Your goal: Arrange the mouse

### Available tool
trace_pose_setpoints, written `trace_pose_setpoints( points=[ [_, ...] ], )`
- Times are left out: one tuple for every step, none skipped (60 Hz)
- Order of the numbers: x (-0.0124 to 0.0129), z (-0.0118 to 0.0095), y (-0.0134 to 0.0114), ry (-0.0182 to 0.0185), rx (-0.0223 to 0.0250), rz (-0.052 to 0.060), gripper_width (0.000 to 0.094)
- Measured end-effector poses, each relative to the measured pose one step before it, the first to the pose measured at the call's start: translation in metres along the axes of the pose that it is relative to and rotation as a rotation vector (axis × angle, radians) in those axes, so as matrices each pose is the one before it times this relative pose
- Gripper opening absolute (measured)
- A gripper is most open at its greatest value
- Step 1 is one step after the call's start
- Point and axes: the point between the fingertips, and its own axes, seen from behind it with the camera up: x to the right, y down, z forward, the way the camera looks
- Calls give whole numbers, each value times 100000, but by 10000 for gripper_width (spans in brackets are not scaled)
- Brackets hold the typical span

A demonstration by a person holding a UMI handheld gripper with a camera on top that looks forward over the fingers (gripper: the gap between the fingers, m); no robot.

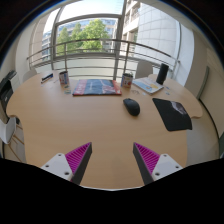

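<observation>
A black mouse (132, 106) lies on the round wooden table (90, 125), well beyond my fingers and a little right of them. A black mouse pad (172, 114) lies to the right of the mouse, apart from it. My gripper (112, 160) is open and empty above the near part of the table, its two fingers (77, 158) with magenta pads spread wide.
A book or magazine (97, 87) lies at the far middle of the table, with a can (64, 78) to its left and a cup (127, 80) to its right. Papers (146, 86) and a dark speaker (162, 73) sit far right. A railing and window lie behind.
</observation>
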Motion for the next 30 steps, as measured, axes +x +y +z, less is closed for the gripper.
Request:
trace_pose_setpoints(
  points=[
    [907, 922, -395, 450, 342, -347, 843],
    [869, 959, -449, 308, 506, -389, 844],
    [855, 993, -530, 258, 747, -380, 843],
    [827, 1008, -638, 293, 1042, -317, 842],
    [803, 1020, -604, 282, 1096, -295, 842],
    [707, 1030, -582, 185, 958, -276, 841],
    [710, 1046, -481, 52, 804, -272, 842],
    [624, 1084, -517, -41, 606, -173, 841],
    [581, 1062, -438, -158, 454, -116, 842],
    [477, 1026, -468, -302, 350, 75, 846],
    [456, 946, -440, -459, 281, 158, 846],
    [291, 988, -450, -554, 291, 302, 844],
    [287, 967, -445, -552, 332, 299, 844],
    [287, 932, -445, -503, 317, 322, 843],
    [211, 823, -477, -453, 297, 266, 844],
    [160, 848, -412, -517, 377, 156, 845],
    [128, 774, -459, -572, 368, 58, 844],
    [105, 734, -392, -561, 285, -55, 841],
    [89, 733, -322, -449, 191, -103, 841],
    [93, 713, -276, -346, 153, -113, 843],
    [55, 667, -292, -315, 208, -88, 844],
    [51, 687, -284, -365, 296, -118, 842],
    [-13, 640, -139, -460, 199, -193, 840],
    [-19, 648, -108, -442, -25, -284, 837],
    [-36, 595, -11, -422, -221, -334, 828],
    [-39, 586, 14, -492, -367, -277, 814],
    [-86, 512, 72, -439, -496, -154, 792],
    [-117, 507, 103, -324, -510, -83, 768],
    [-61, 463, 151, -519, -561, -83, 740],
    [-391, 169, -255, -1611, 699, 327, 707]
  ],
)
